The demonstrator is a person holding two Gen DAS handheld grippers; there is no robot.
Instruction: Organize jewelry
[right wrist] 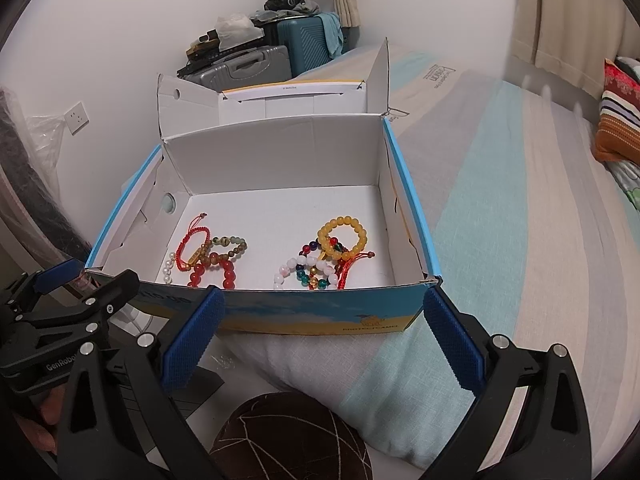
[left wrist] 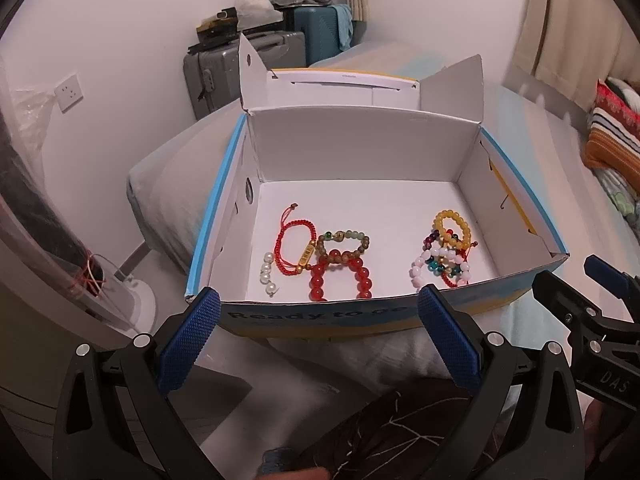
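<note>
The bed (right wrist: 500, 208), with its striped cover, carries everything here, and its soft surface gives the box a slightly uneven seat near the bed's corner, where the mattress falls away to the floor on the left. On it sits the open cardboard box (left wrist: 368, 148), lid (left wrist: 344, 88) folded back and standing behind the rear wall, so the top is open to a reach from above and from the near side. The near wall is low; the side and rear walls rise higher and would hem in any sideways move.

Inside, the jewelry lies in two clusters towards the near wall, with bare white floor between them and a wide bare stretch behind. The left cluster (left wrist: 316, 264) holds a red cord bracelet, a brown-and-green bead bracelet, a red bead bracelet and a short pearl strand, overlapping one another. The right cluster (left wrist: 444, 256) stacks a yellow bead bracelet on multicoloured, white and red-cord pieces. Whether this grouping is sorted or awaiting sorting, the views do not settle.

The left gripper (left wrist: 320, 312) and right gripper (right wrist: 328, 312) both hover just outside the near wall, jaws spread wide and holding nothing.
</note>
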